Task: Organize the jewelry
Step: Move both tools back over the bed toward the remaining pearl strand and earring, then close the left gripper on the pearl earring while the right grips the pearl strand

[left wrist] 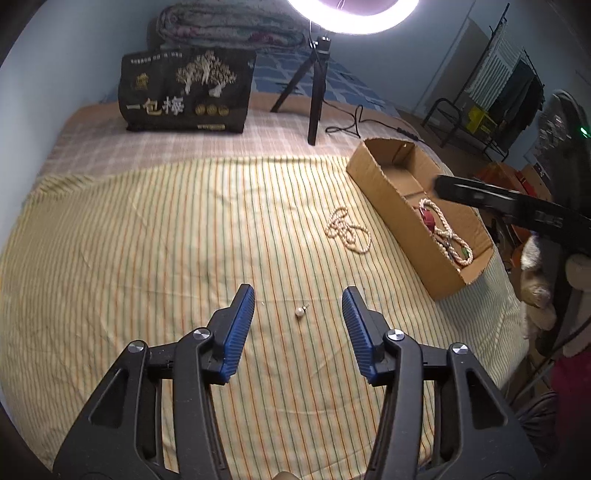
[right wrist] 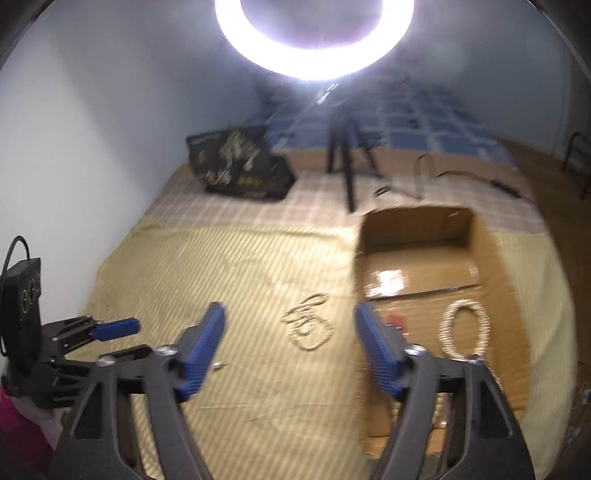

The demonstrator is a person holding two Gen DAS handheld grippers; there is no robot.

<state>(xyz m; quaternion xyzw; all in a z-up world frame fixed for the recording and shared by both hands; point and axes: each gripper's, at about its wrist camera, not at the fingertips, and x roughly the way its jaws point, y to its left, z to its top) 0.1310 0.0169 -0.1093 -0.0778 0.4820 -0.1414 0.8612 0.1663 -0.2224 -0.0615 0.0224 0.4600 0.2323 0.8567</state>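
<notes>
Left gripper [left wrist: 298,299]: jaws spread wide, holding nothing; it hangs low over the striped sheet with a small pearl earring directly between and just ahead of its blue pads.
Right gripper [right wrist: 290,325]: jaws also wide apart and empty; positioned over the near left wall of the cardboard box. The right wrist view is motion-blurred.
Pearl earring [left wrist: 300,313]: loose on the sheet, well apart from the box; one white bead with a small metal fitting.
Bead necklace on sheet [left wrist: 348,230]: coiled in a loose heap just beside the box's long side, not inside it.
Cardboard box [left wrist: 384,192]: open-topped, lying near the right edge of the bed. Its near half holds a thick pale beaded necklace [left wrist: 448,236] and a red item; finer contents cannot be told.
Progress: judged part done. Some pieces are boxed; the earring and the coiled necklace are left on the sheet.
Surface: striped yellow sheet [left wrist: 147,240], lightly creased, laid over a checked cover.
Room: ring light [left wrist: 352,14] on a black tripod [left wrist: 314,96], a black printed bag [left wrist: 184,92], folded blankets at the wall, a clothes rack at far right.
</notes>
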